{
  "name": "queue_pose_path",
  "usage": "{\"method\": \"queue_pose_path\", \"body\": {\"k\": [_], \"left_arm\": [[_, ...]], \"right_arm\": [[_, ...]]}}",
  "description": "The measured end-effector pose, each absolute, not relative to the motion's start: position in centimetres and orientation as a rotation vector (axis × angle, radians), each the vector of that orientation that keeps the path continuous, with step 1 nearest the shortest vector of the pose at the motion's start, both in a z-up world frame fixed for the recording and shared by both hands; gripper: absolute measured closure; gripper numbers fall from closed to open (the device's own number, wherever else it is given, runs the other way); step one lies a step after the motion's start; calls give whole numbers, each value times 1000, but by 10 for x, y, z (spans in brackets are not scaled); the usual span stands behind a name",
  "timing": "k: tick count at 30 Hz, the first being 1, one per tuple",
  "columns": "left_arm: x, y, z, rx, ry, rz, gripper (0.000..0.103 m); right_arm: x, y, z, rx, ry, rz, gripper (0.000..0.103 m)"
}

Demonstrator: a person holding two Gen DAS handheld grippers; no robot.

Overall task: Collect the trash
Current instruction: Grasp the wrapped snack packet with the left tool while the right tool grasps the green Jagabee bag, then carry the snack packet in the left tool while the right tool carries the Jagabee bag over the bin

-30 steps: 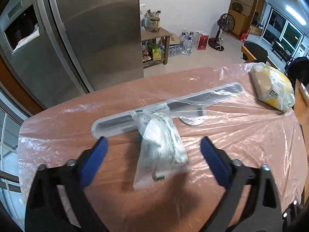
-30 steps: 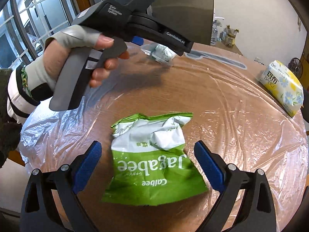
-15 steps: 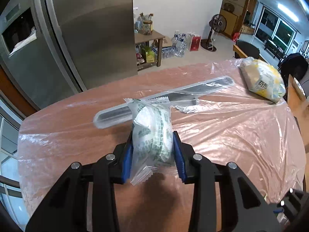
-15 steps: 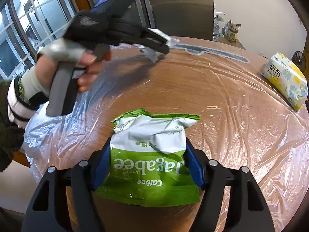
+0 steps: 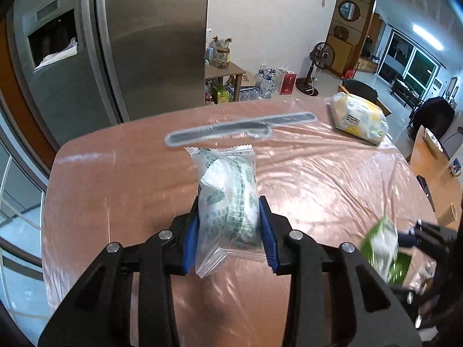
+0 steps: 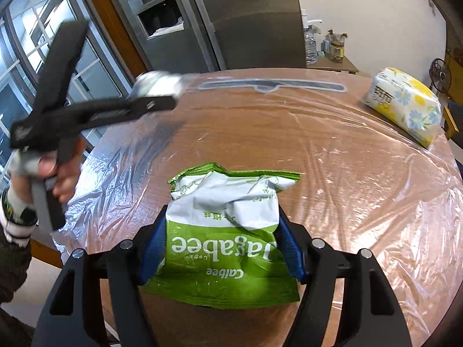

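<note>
In the left wrist view my left gripper point(image 5: 230, 231) is shut on a clear plastic wrapper with green print point(image 5: 228, 193), held above the round wooden table point(image 5: 332, 190). My right gripper point(image 6: 222, 240) is shut on a green and white Jagabee snack bag point(image 6: 225, 228), its blue pads pressing both sides of the bag. The right wrist view shows the left gripper blurred at the upper left, the clear wrapper point(image 6: 157, 82) at its tip and a gloved hand point(image 6: 43, 170) on its handle. At the lower right of the left wrist view, the snack bag point(image 5: 382, 248) appears blurred.
Clear plastic sheeting covers the table point(image 6: 361, 150). A yellow flowered tissue pack point(image 6: 405, 105) lies at the far right edge. A long grey strip point(image 6: 272, 84) lies under the sheeting at the far side. A steel fridge point(image 5: 150, 40) stands behind the table.
Both grippers closed from wide open onto their pieces of trash. The left one lifted the clear wrapper off the table and moved back toward the near edge; the right one raised the snack bag slightly.
</note>
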State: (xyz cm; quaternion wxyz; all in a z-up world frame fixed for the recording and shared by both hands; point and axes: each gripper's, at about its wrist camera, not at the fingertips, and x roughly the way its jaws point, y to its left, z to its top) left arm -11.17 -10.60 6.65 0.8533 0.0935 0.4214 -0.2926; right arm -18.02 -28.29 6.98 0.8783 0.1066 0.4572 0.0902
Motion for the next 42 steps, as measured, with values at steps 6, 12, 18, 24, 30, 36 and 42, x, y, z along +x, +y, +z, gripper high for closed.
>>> {"method": "queue_pose_path", "body": {"k": [6, 12, 18, 24, 30, 36, 42], "left_arm": [[-150, -94, 68, 189, 874, -606, 64], [-184, -81, 67, 173, 879, -602, 64], [-215, -72, 70, 166, 877, -593, 64], [-241, -65, 72, 162, 876, -598, 64], [-267, -61, 76, 162, 871, -622, 64], [-298, -57, 79, 181, 874, -667, 64], [-325, -55, 77, 220, 893, -713, 64]], "right_arm": [[-192, -292, 77, 224, 937, 177, 36], [-211, -294, 87, 208, 915, 182, 36], [-228, -290, 91, 202, 910, 197, 36], [-249, -287, 98, 198, 900, 219, 36], [-268, -283, 108, 193, 884, 251, 36], [-293, -279, 111, 183, 895, 297, 36], [-312, -271, 107, 168, 932, 334, 36]]}}
